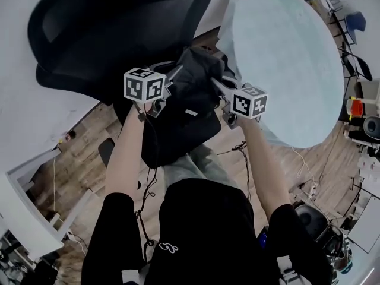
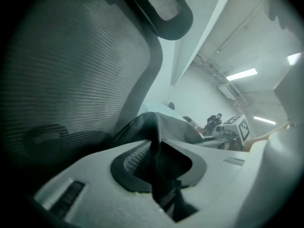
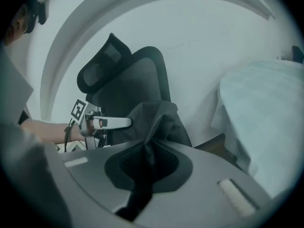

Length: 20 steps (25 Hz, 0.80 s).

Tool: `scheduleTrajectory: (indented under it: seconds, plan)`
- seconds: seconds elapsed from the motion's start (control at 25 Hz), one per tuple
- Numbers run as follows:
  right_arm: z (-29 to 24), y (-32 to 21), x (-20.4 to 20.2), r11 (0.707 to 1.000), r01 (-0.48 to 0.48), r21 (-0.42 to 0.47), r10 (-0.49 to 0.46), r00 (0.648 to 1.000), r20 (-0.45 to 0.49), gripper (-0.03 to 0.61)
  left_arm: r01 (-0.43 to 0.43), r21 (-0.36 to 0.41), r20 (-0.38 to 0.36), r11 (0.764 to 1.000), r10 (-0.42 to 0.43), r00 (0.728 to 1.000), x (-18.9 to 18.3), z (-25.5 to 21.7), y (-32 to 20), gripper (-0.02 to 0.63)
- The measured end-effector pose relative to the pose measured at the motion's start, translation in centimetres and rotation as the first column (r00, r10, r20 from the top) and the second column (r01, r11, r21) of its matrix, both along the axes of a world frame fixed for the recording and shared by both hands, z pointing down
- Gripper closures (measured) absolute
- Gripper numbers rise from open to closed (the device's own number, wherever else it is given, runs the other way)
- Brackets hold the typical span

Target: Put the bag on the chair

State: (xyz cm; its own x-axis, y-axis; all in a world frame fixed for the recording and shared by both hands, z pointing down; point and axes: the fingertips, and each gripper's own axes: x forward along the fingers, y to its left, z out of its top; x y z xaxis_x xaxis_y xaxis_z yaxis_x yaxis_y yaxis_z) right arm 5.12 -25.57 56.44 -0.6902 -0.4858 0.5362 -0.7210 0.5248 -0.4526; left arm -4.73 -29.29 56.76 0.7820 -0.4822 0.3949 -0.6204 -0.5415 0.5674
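Before the mesh chair (image 1: pixel 89 28), right gripper (image 3: pixel 147 161) pinches limp black bag (image 1: pixel 197 70); left gripper (image 2: pixel 160 169) seemingly parted around it.

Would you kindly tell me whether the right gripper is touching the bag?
Touching. In the right gripper view, the right gripper is pinched shut on a fold of the bag.

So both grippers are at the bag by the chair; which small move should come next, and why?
Probably open the right gripper. It is shut on a fold of the bag, which sits right at the chair, while the left gripper has its jaws slightly apart round the fabric. I cannot tell whether the bag rests on the seat, so release slowly.
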Motion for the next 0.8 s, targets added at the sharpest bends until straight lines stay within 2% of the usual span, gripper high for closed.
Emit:
scheduleTrajectory:
  seconds: [0.08, 0.16, 0.28, 0.44, 0.56, 0.68, 0.8]
  plan:
    - [1.1, -0.2, -0.3, 0.999, -0.033, -0.041, 0.034, 0.999, 0.015, 0.552, 0.055, -0.037, 0.067, 0.998, -0.052, 0.996, -0.8, 1.7, -0.4, 0.522]
    - [1.8, 0.3, -0.5, 0.996, -0.062, -0.071, 0.063, 0.998, 0.012, 0.547, 0.093, -0.067, 0.100, 0.993, -0.086, 0.991, -1.4, 2.5, 0.1, 0.493]
    - [1.5, 1.0, -0.9, 0.994, -0.059, -0.093, 0.063, 0.997, 0.035, 0.518, 0.128, -0.078, 0.086, 0.989, -0.121, 0.989, -2.5, 2.1, 1.1, 0.463]
    - [1.2, 3.0, -1.2, 0.997, 0.013, -0.074, -0.011, 1.000, 0.025, 0.454, 0.141, -0.070, 0.093, 0.987, -0.135, 0.987, -3.7, 1.5, 4.0, 0.437]
    - [0.2, 4.7, -1.5, 0.998, 0.051, -0.042, -0.050, 0.998, 0.032, 0.420, 0.147, -0.023, 0.125, 0.989, -0.143, 0.982, -4.7, 0.3, 6.4, 0.436]
    - [-2.0, 5.6, -0.7, 1.000, 0.021, 0.015, -0.022, 0.997, 0.073, 0.386, 0.172, 0.053, 0.131, 0.984, -0.178, 0.975, -5.7, -2.4, 7.7, 0.437]
    - [-4.6, 5.3, -0.2, 0.996, -0.023, 0.091, 0.015, 0.996, 0.092, 0.379, 0.213, 0.145, 0.123, 0.966, -0.231, 0.965, -6.2, -6.4, 7.4, 0.491]
